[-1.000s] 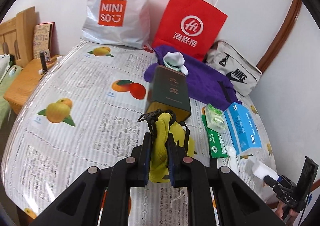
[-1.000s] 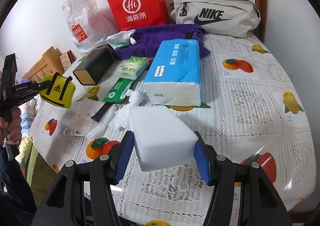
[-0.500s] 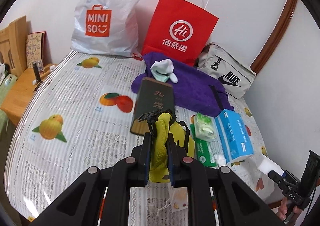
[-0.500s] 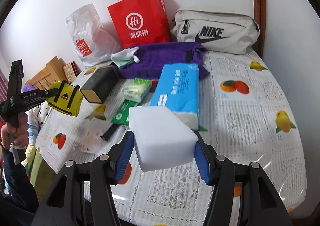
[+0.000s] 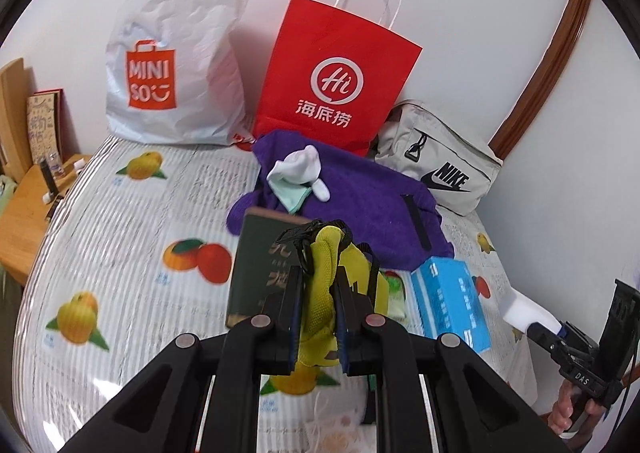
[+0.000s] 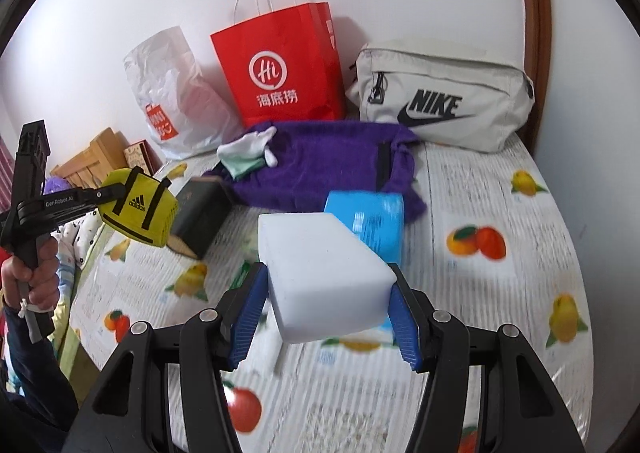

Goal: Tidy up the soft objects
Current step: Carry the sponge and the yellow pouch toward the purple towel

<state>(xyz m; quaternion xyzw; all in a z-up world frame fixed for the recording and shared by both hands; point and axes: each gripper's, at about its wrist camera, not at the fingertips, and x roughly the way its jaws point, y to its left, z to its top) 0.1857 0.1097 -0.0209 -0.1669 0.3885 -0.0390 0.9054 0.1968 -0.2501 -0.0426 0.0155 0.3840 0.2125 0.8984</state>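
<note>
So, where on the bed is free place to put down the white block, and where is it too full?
The fruit-print cover lies bare between the Miniso bag and the dark green box. It is bare too on the wall side of the blue tissue pack, below the Nike bag. Around the purple cloth it is crowded.

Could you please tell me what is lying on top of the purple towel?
A white and mint cloth bundle lies on the purple towel. Whatever is underneath the towel is covered.

Yellow mesh pouch (image 5: 324, 293) — black-strapped, crumpled, pinched and held aloft. White foam block (image 6: 324, 273) — apparently a sponge, rectangular, gripped sideways above the bed.
</note>
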